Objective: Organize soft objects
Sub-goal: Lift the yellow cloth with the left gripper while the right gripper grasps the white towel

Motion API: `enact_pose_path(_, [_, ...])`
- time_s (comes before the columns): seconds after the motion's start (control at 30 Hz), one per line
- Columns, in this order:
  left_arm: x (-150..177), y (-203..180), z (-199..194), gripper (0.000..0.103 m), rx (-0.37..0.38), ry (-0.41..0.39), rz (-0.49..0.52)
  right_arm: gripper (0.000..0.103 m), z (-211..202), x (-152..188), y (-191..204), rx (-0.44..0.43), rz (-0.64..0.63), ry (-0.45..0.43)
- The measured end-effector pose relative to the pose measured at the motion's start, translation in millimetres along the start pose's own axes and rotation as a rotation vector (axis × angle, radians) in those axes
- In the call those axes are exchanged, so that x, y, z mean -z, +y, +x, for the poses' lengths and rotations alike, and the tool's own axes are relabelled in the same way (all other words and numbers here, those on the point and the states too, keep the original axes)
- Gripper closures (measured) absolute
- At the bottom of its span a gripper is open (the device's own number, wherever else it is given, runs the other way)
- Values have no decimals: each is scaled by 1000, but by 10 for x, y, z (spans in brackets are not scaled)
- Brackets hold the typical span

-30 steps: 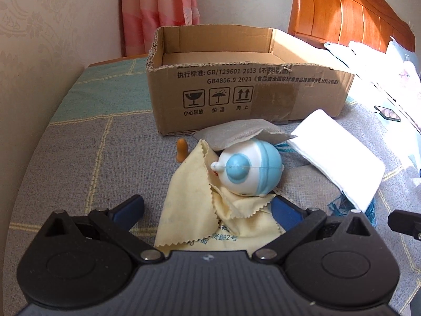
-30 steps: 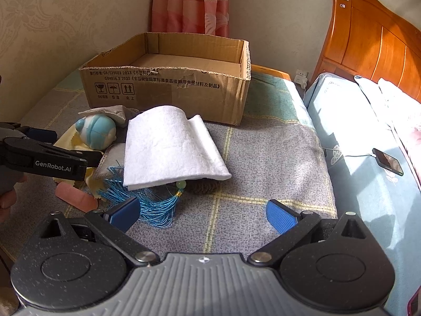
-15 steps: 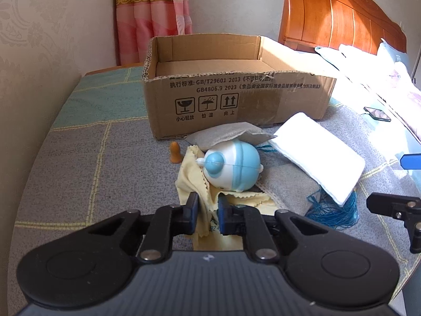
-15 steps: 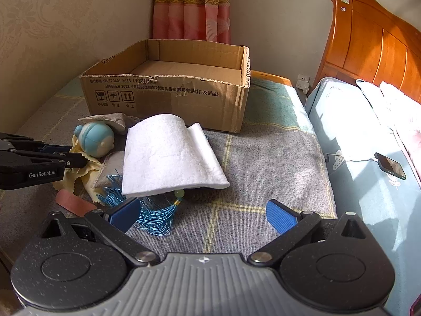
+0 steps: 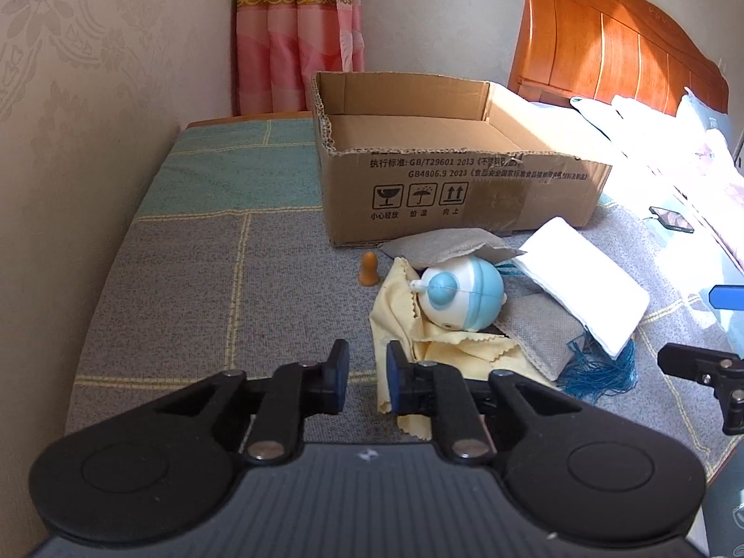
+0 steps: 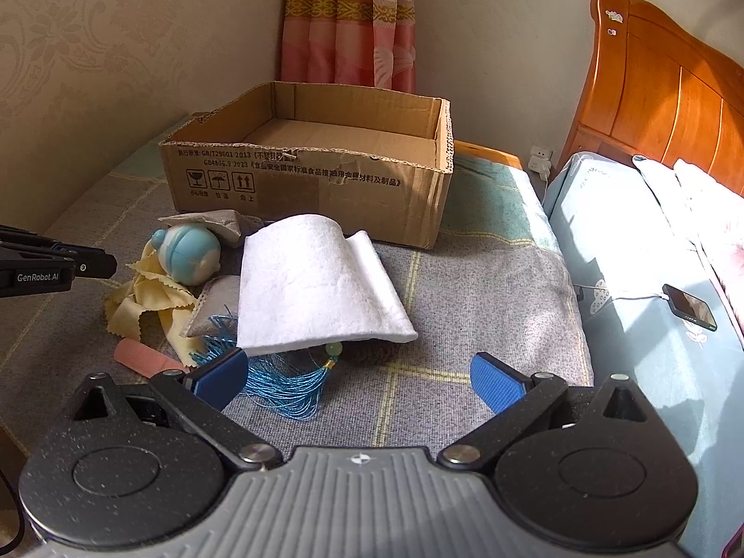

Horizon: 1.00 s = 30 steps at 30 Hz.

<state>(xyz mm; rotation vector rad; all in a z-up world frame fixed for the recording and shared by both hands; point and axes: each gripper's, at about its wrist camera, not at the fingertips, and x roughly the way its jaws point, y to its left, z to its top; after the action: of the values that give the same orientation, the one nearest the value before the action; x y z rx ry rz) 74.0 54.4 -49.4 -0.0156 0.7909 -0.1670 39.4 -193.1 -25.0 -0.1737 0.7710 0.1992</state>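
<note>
A yellow cloth (image 5: 404, 325) lies crumpled on the grey bedspread with a blue and white round toy (image 5: 465, 295) resting on it. My left gripper (image 5: 367, 372) hovers just left of the cloth's near edge. Its jaws are opening, and only bedspread shows between them. A white folded pad (image 6: 316, 288) lies over a grey pouch (image 6: 214, 302) and a blue tassel (image 6: 283, 386). My right gripper (image 6: 358, 381) stands wide open in front of the pad, and tassel threads reach its left finger. The open cardboard box (image 6: 307, 172) stands behind with nothing in it.
A second grey pouch (image 5: 446, 244) and a small orange cone (image 5: 368, 269) lie by the box front. A pink strip (image 6: 144, 358) lies near the yellow cloth (image 6: 144, 297). A phone (image 6: 690, 309) on a cable rests on the bed at right. Wall at left, wooden headboard (image 6: 660, 97) at right.
The left jaws went from wide apart to nearly shut beside the yellow cloth, then parted again. That gripper drew back and rose a little. The right gripper stayed put.
</note>
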Motion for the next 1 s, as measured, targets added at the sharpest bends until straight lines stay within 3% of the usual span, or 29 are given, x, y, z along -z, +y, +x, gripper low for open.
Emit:
enact_pose_path(0.03, [13,31,-4,16,34,-5,-28,0,-3,2,4,-3,-1,-1])
enact_pose_path(0.07, [22,52,-11,13,59,-13,-54,0,-4,5,6,-5,-2,-2])
enact_pose_path(0.13, [40,46,-28,13,77,-51,-90,0,8,9,3,-13,-2,-3])
enact_pose_path(0.27, [-6,-67,48,13,43,-51,-46,0,81,-4,-27,-43,-17,-11])
enact_pose_path(0.37, [-23,-86,139,13,76,-27,-60,0,149,-52,-73,-81,-11,-16])
enact_pose_path(0.53, [-16,-127,316,13,70,22,-75,0,349,-213,-144,-183,0,-8])
enact_pose_path(0.77, [-17,-118,367,13,65,35,-86,0,754,-383,-248,-286,23,79])
enact_pose_path(1.0, [-53,-134,399,13,60,37,-81,0,733,-507,-154,-314,-31,70])
